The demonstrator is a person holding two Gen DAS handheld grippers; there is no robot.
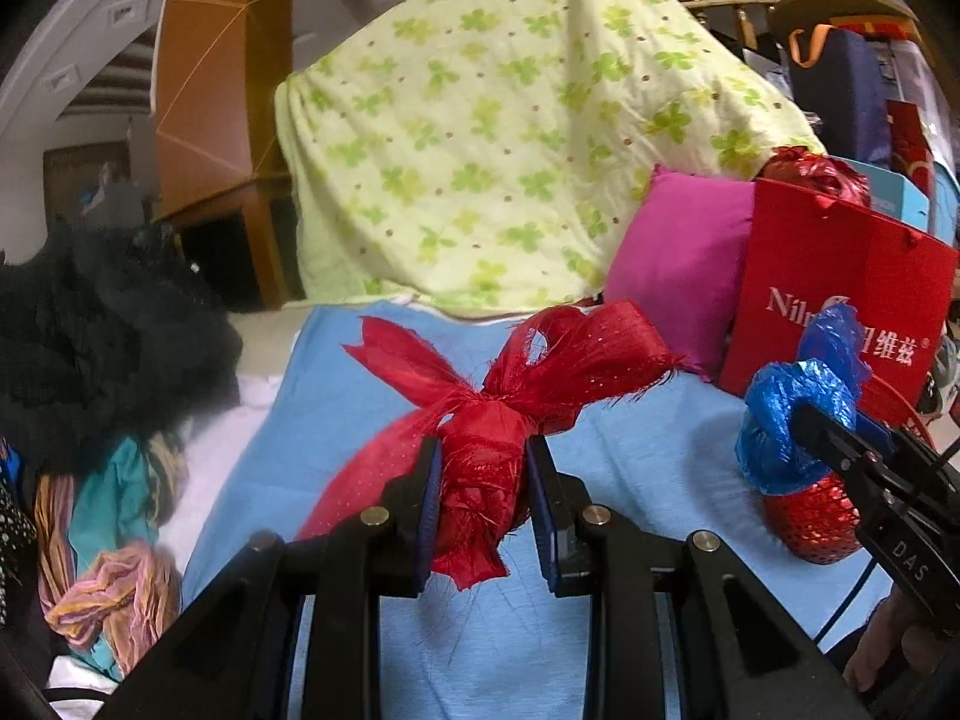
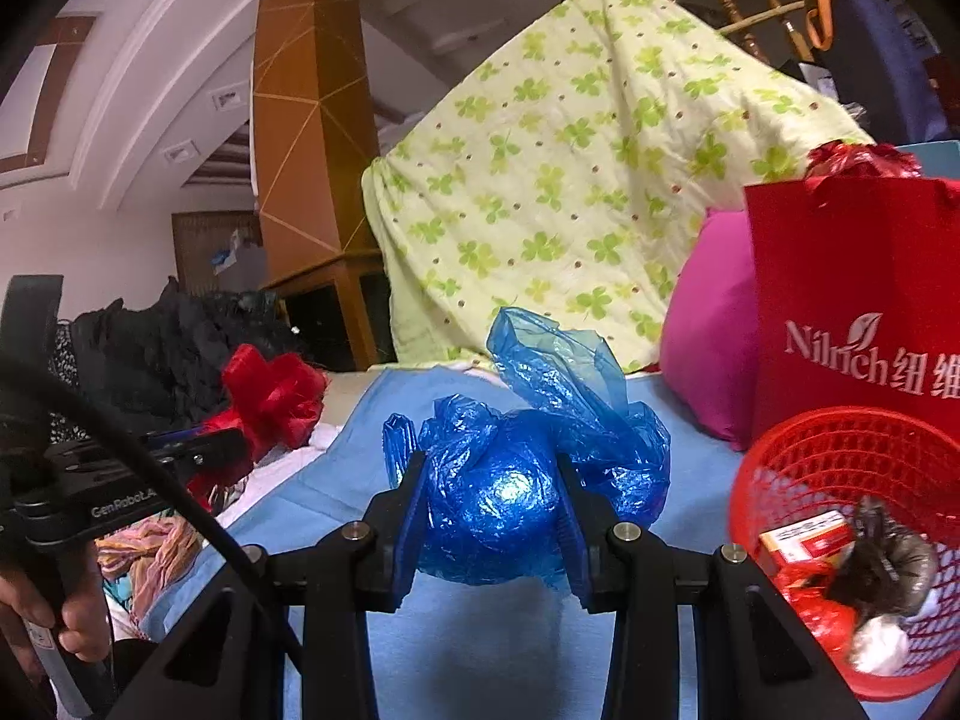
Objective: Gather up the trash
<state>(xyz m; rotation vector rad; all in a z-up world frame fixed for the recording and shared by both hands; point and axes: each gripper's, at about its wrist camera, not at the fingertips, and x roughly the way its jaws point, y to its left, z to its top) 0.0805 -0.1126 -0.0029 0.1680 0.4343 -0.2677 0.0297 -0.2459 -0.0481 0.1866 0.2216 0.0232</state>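
Note:
My left gripper (image 1: 483, 498) is shut on a frayed red ribbon bundle (image 1: 510, 384), held above the light blue sheet (image 1: 630, 480). My right gripper (image 2: 493, 501) is shut on a crumpled blue plastic bag (image 2: 528, 450); the left wrist view shows that blue bag (image 1: 792, 414) at the right. A red mesh wastebasket (image 2: 840, 456) stands at the lower right of the right wrist view and holds a small carton, a dark wad and red and white scraps. In the left wrist view the wastebasket (image 1: 813, 516) sits just below the blue bag. The red bundle (image 2: 270, 396) shows at the left of the right wrist view.
A red paper gift bag (image 2: 852, 300) stands behind the wastebasket, beside a magenta cushion (image 1: 678, 264). A clover-print quilt (image 1: 510, 138) is piled at the back. Dark clothes (image 1: 102, 330) and striped scarves (image 1: 114, 594) lie at the left. A hand (image 2: 36, 624) grips the left tool.

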